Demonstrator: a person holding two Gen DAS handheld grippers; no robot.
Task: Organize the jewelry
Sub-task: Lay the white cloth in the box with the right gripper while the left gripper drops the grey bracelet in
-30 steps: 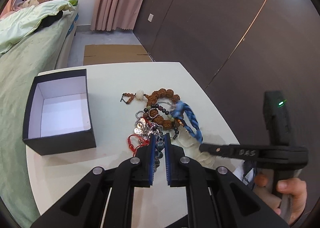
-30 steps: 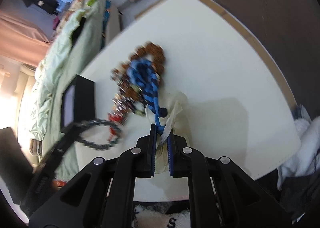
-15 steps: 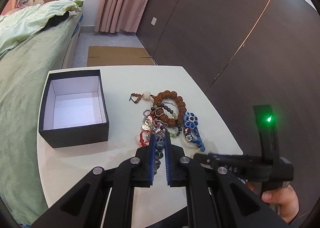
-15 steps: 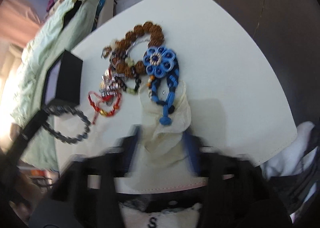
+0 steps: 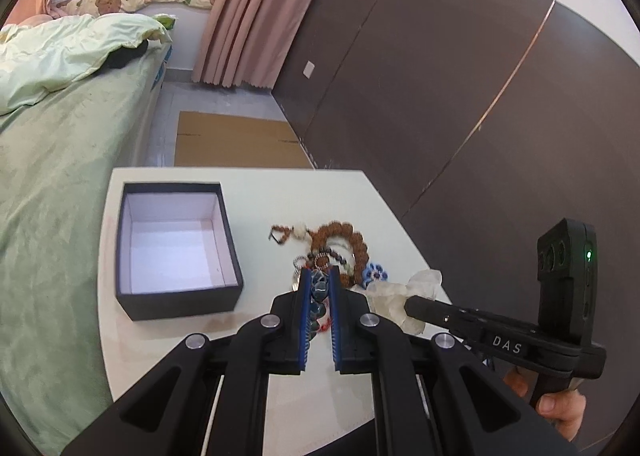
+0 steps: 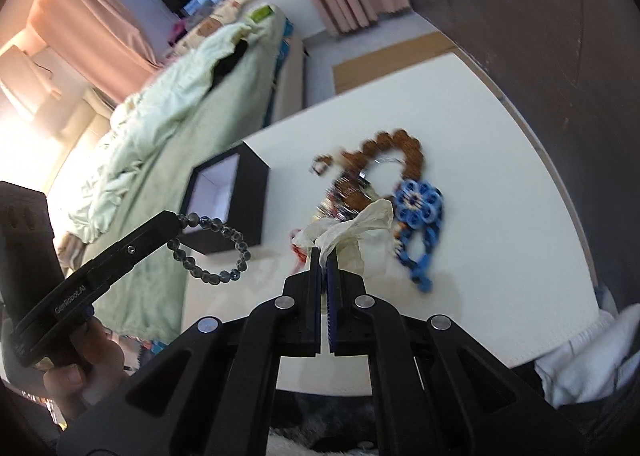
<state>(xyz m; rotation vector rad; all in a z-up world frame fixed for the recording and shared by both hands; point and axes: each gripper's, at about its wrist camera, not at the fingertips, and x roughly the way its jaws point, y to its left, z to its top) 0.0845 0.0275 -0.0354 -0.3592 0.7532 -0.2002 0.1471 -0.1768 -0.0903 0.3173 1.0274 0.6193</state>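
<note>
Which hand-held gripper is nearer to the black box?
Left. The left hand-held gripper, holding a dark bead bracelet, hangs just beside the black box; the right hand-held gripper pinches a cream cloth farther away.

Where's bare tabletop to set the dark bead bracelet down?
Free: the table strip between black box and left gripper; far edge beyond the brown bead bracelet. Crowded: jewelry pile around the cream pouch.

White table (image 5: 248, 368) with open black box (image 5: 176, 252), jewelry heap (image 5: 332, 252), blue flower bracelet (image 6: 420, 215).
</note>
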